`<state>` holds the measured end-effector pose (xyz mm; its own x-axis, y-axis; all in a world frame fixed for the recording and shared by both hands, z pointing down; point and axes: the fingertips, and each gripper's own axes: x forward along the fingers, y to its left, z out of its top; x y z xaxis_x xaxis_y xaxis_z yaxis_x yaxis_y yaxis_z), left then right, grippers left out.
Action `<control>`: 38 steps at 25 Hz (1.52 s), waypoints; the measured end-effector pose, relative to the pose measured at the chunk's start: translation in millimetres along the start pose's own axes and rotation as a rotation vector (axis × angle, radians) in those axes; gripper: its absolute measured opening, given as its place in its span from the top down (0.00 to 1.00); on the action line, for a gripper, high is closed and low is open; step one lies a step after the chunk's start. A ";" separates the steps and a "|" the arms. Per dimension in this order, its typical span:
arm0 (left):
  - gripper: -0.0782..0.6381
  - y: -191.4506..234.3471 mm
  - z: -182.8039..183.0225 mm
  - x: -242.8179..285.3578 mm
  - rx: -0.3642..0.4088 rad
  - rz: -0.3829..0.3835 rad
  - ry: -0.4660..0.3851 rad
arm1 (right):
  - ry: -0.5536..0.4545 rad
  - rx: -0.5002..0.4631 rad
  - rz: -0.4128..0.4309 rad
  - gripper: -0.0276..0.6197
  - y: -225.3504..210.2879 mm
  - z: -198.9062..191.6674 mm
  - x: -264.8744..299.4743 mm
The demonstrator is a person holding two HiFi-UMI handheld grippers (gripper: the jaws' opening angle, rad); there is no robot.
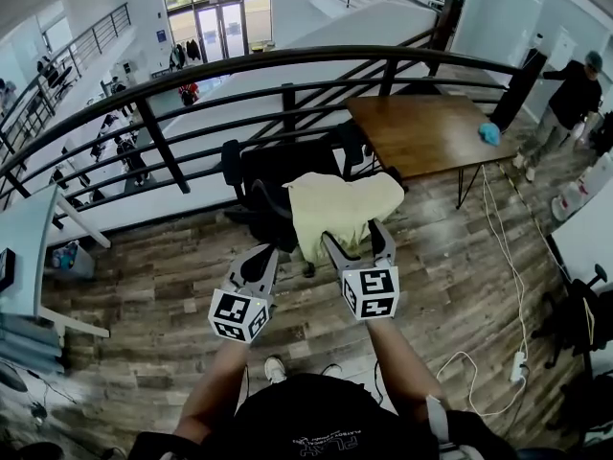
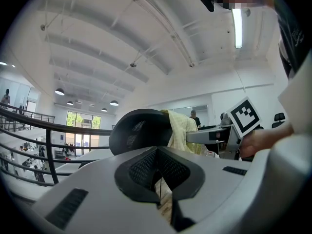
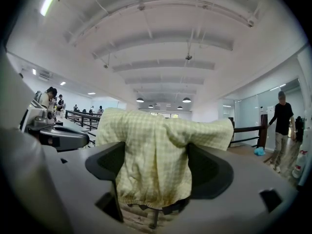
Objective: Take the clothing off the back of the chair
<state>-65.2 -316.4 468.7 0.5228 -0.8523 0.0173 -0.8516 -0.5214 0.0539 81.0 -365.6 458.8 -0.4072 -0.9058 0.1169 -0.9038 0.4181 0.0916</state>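
Note:
A pale yellow checked garment hangs over the back of a black office chair. My right gripper is open wide just in front of the garment's lower hem. In the right gripper view the garment hangs between the two spread jaws of that gripper, and the pads do not press on it. My left gripper sits left of the garment by the chair's back, shut on nothing. The left gripper view shows its jaws together, with the chair back, the garment and the right gripper beyond.
A dark metal railing runs behind the chair above an atrium. A wooden table with a blue cloth stands at the back right, where a person stands. White cables and a power strip lie on the floor at the right.

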 end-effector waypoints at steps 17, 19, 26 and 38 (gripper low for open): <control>0.87 -8.3 -0.3 -2.0 0.013 -0.022 0.006 | -0.010 -0.028 -0.021 0.78 2.6 7.6 -19.0; 0.87 -10.5 -0.5 -2.2 0.015 -0.026 0.007 | -0.019 -0.031 -0.026 0.84 2.3 8.5 -23.4; 0.87 -13.1 5.1 -1.9 0.022 -0.036 0.001 | -0.062 -0.053 -0.034 0.88 2.0 24.6 -35.1; 0.87 -17.7 30.8 -0.7 0.056 -0.053 -0.049 | -0.187 -0.100 -0.051 0.88 -3.5 85.1 -45.2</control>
<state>-51.6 -307.9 437.0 0.5656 -0.8240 -0.0330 -0.8245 -0.5658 -0.0029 91.3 -331.9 369.1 -0.3871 -0.9190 -0.0752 -0.9101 0.3678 0.1910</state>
